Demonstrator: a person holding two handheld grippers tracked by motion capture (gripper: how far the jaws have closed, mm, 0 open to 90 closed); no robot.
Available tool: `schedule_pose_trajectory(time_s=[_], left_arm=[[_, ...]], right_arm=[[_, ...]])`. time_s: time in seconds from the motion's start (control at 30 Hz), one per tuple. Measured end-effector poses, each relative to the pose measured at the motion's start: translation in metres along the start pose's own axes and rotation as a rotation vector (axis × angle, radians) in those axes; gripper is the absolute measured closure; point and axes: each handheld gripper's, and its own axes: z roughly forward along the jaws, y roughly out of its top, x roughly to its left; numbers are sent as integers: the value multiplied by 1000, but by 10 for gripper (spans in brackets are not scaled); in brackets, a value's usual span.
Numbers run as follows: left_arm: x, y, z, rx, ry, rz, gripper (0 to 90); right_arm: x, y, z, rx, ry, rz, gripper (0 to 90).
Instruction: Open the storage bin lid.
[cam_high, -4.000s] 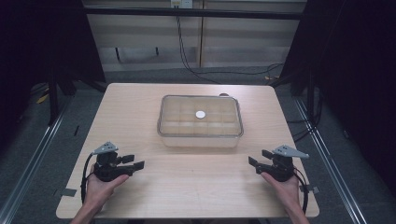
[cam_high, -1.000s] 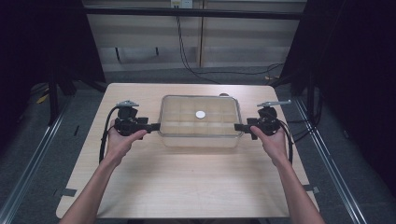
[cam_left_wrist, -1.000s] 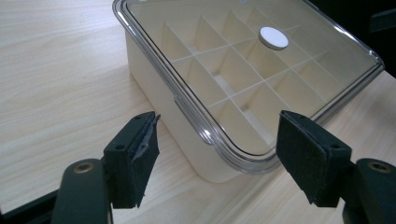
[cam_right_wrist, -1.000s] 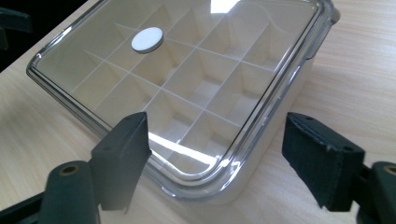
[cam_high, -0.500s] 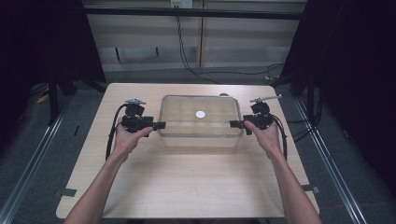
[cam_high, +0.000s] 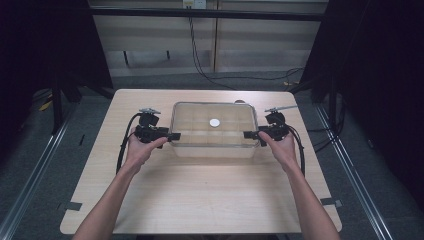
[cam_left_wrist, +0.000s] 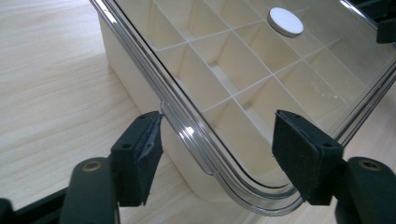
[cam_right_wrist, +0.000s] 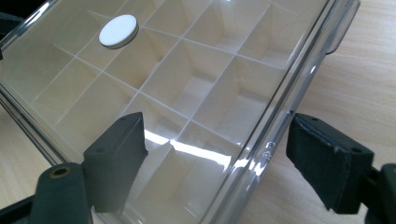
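Note:
A clear plastic box with a grid of compartments and a see-through lid stands at the table's far middle. A white round disc lies on the centre of the lid. My left gripper is at the box's left end and my right gripper at its right end. In the left gripper view the open left gripper straddles the lid's rim, with the disc beyond. In the right gripper view the open right gripper straddles the opposite rim, past which lies the disc.
The light wooden table has bare surface in front of the box and on both sides. Dark floor, metal rails and cables lie beyond the far edge. Both forearms reach in from the bottom.
Both hands have come up from the table's near edge to the box's two ends. Over the last second the grippers closed in until their jaws overlap the lid's rim.

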Motion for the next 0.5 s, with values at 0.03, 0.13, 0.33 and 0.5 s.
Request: schedule_pose_trajectory(time_s=[0.03,0.13,0.33,0.5], left_arm=[[0,0,0,0,0,0,324],[1,0,2,0,-10,6,306],[-3,4,7,27,-17,14,263],[-1,5,11,21,-34,-11,257]], right_arm=[[1,0,1,1,-2,0,181],[1,0,3,3,3,6,169],[-2,-1,6,0,24,31,159],[-2,0,7,6,27,39,150]])
